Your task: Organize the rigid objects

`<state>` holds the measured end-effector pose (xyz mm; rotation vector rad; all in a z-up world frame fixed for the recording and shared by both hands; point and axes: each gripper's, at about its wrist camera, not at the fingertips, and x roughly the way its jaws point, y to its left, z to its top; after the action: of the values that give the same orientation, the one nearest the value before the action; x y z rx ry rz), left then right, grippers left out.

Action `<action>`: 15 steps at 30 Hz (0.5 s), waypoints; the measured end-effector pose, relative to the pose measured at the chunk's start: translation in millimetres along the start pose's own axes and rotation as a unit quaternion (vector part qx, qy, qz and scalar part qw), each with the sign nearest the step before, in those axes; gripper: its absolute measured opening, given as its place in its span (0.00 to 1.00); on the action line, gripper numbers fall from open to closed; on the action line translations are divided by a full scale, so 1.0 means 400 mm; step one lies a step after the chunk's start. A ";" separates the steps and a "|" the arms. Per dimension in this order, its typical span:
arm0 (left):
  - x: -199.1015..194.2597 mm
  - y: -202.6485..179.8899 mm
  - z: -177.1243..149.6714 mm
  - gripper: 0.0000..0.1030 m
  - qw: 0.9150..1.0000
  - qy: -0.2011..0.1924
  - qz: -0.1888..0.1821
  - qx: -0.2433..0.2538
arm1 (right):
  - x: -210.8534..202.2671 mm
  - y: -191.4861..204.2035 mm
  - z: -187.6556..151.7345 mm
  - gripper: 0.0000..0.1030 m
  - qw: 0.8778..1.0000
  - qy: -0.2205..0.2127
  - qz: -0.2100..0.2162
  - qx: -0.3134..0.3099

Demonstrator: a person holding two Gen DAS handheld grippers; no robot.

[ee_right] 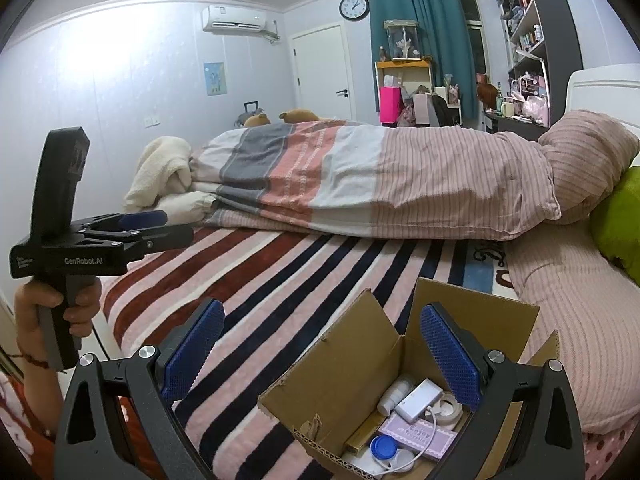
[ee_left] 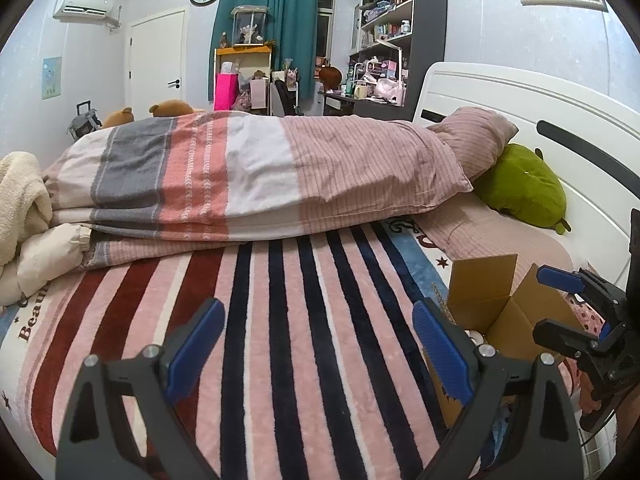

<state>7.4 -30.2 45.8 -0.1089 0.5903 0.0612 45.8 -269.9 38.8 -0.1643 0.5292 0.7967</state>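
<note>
An open cardboard box stands on the striped blanket at the lower right; it also shows in the left wrist view. Inside lie a white power bank with a cable, a tape roll, a white bottle, a blue-lidded case and a purple card. My right gripper is open and empty above the box. My left gripper is open and empty over the blanket, left of the box. It shows in the right wrist view, held by a hand.
A folded striped quilt lies across the bed behind the blanket. A pink pillow and a green plush lie by the white headboard. A cream fleece lies at far left.
</note>
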 end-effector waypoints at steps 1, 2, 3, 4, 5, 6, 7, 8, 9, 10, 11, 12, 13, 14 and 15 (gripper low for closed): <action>0.001 0.000 0.000 0.91 1.000 0.000 0.001 0.000 | 0.001 0.005 -0.002 0.96 1.000 0.000 -0.002 0.002; 0.001 0.001 -0.001 0.91 1.000 0.000 0.002 0.000 | 0.001 0.004 -0.002 0.96 1.000 0.000 -0.002 0.002; 0.001 0.000 -0.001 0.91 1.000 0.001 0.002 0.000 | 0.001 0.005 -0.002 0.96 1.000 -0.001 -0.001 0.002; 0.001 -0.001 -0.001 0.91 1.000 0.001 0.003 0.000 | 0.001 0.004 -0.002 0.96 1.000 0.000 -0.001 0.002; 0.001 0.000 0.000 0.91 1.000 0.000 0.004 0.000 | 0.002 0.006 -0.003 0.96 1.000 -0.001 -0.001 0.002; 0.001 0.000 0.000 0.91 1.000 0.000 0.005 0.000 | 0.002 0.007 -0.003 0.96 1.000 0.000 -0.002 0.002; 0.001 0.000 -0.001 0.91 1.000 -0.001 0.007 -0.001 | 0.001 0.005 -0.002 0.96 1.000 0.000 -0.002 0.002; 0.001 0.001 0.000 0.91 1.000 -0.001 0.008 -0.001 | 0.002 0.007 -0.003 0.96 1.000 -0.001 -0.002 0.002; -0.001 0.002 -0.001 0.91 1.000 -0.002 0.009 -0.002 | 0.001 0.005 -0.003 0.96 1.000 -0.001 -0.002 0.002; -0.002 0.003 -0.002 0.91 1.000 -0.002 0.011 -0.002 | 0.000 0.004 -0.002 0.96 1.000 -0.001 -0.002 0.003; -0.002 0.003 -0.002 0.91 1.000 -0.003 0.012 -0.002 | 0.000 0.004 -0.002 0.96 1.000 0.000 -0.001 0.003; -0.002 0.003 -0.002 0.91 1.000 -0.003 0.013 -0.003 | 0.002 0.007 -0.003 0.96 1.000 -0.001 -0.001 0.003; -0.003 0.004 -0.003 0.91 1.000 -0.003 0.013 -0.003 | 0.000 0.006 -0.002 0.96 1.000 -0.001 -0.002 0.002; -0.003 0.005 -0.003 0.91 1.000 -0.003 0.012 -0.004 | 0.001 0.009 -0.003 0.96 1.000 -0.001 -0.002 0.001; -0.004 0.005 -0.003 0.91 1.000 -0.003 0.011 -0.005 | 0.000 0.009 -0.003 0.96 1.000 -0.001 -0.003 0.002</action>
<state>5.2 -28.2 45.5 -0.1114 0.5847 0.0858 42.6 -267.8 38.0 -0.1618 0.5287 0.7903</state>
